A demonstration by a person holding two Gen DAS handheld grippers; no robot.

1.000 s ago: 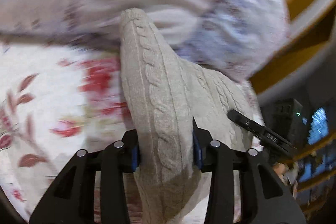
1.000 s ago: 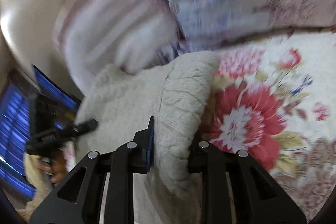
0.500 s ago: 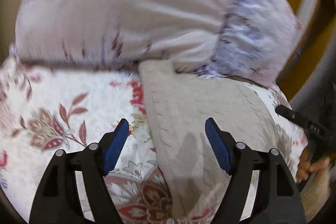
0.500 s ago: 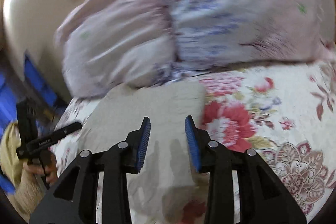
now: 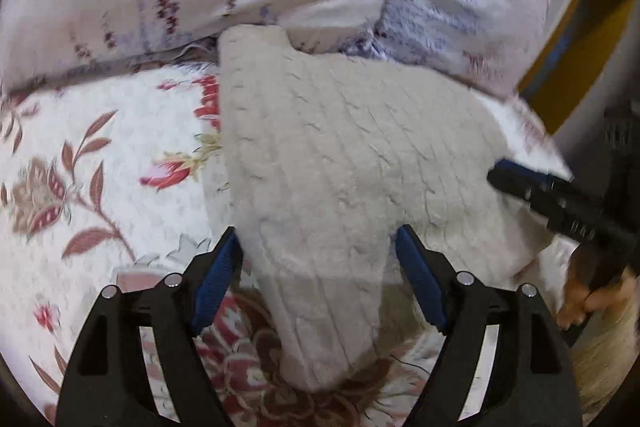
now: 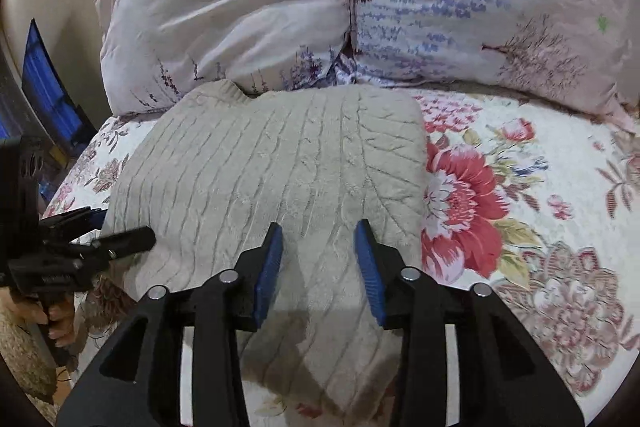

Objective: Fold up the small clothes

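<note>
1. We are opening the left gripper (image 5: 316,267) wide – its blue pads are straddling, not pinching, the sweater's (image 5: 340,155) near end.
2. We are opening the right gripper (image 6: 318,267) above the cable-knit (soft, beige), lying lengthwise ahead on the floral bedspread (image 6: 520,187), under both jaws.

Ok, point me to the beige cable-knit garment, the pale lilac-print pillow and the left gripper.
Beige cable-knit garment (image 6: 280,171): right wrist view, middle of its knitted surface.
Pale lilac-print pillow (image 6: 240,11): right wrist view, smooth left half.
Left gripper (image 5: 316,279): left wrist view, midway between its blue-padded tips, opening over the garment.
</note>
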